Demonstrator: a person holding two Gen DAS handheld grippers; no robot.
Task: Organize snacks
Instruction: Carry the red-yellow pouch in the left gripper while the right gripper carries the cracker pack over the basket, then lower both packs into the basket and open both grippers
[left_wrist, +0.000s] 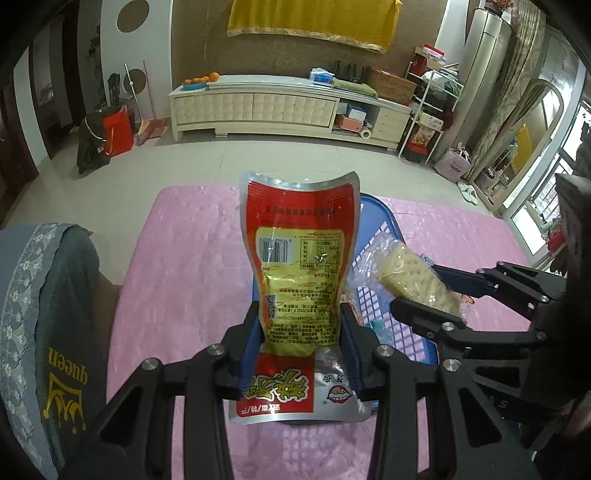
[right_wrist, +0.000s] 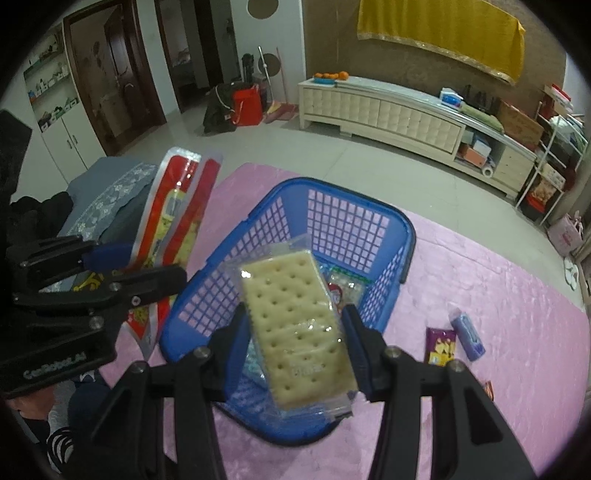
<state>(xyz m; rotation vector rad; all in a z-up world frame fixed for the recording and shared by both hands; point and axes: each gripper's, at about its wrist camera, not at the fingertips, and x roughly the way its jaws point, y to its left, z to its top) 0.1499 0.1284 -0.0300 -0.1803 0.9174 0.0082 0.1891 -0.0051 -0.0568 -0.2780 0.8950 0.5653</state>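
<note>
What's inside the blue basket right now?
A few small clear-wrapped snacks lie on the floor of the blue basket. The cracker pack held in the right gripper hides the rest.

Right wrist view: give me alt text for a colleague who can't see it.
The right tongs hold a clear-wrapped cracker pack over a blue mesh basket on a pink tablecloth. At left, the left tongs grip a red and yellow snack pouch. Two small purple packets lie on the cloth at right.
</note>
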